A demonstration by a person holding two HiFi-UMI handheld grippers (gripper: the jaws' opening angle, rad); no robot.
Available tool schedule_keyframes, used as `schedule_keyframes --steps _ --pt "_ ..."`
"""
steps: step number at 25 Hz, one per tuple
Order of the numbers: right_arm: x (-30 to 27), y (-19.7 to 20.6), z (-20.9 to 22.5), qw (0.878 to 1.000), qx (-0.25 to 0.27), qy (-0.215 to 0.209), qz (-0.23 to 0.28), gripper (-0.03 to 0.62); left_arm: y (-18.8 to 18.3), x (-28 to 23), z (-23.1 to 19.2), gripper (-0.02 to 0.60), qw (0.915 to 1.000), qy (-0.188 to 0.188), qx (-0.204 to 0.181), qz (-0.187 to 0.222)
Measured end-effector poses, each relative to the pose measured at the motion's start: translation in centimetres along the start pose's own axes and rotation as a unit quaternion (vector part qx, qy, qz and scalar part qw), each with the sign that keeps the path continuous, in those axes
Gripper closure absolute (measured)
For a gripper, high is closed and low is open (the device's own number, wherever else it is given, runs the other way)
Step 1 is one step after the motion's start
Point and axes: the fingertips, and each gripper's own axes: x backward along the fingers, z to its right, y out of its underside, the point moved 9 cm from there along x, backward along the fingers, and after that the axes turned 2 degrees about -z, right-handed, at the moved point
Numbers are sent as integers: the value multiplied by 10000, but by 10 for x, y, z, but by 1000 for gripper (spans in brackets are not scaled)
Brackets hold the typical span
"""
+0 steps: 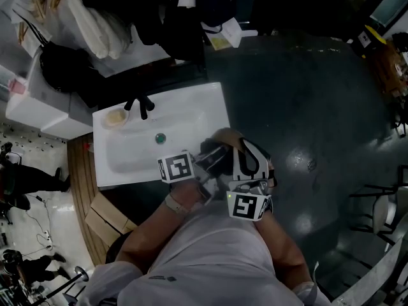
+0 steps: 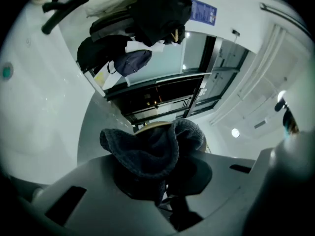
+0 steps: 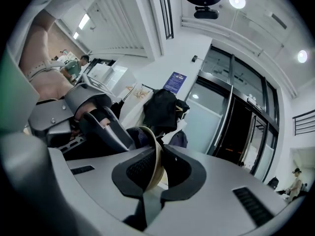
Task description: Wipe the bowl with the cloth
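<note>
Cloth [image 2: 147,154] against bowl [image 3: 156,154], beside sink [image 1: 191,107]

Light shirt [image 1: 210,254]; marker-cubed, grey, black-padded left claw [image 2: 165,173] and right claw [image 3: 153,168].

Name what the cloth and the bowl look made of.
The cloth: soft knitted or terry fabric, dark blue-grey, matte; nubbly texture, limp folds. The bowl: perhaps plastic or wood, pale tan, smooth; only its thin rim shows, so uncertain.
</note>
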Motion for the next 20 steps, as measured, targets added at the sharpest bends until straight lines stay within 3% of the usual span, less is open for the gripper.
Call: schedule_keyframes --steps 3,6,11,17,20 --pt "-2 1 2 9998 -175 25 -25 562 -4 2 5 517 9976 -422 -543 94" --pt "-6 7 9 9986 -466 91 -221 562 -7 3 8 517 9955 -571 -738 146" --pt "-8 12 15 9988 -292 157 -365 563 -9 6 12 517 9973 -387 -572 254" --pt "-6 6 10 9998 22 179 -125 563 -11 2 17 517 9990 50 63 430" --pt "-6 -2 3 9997 207 85 63 562 -12 1 13 517 9990 -4 7 437"
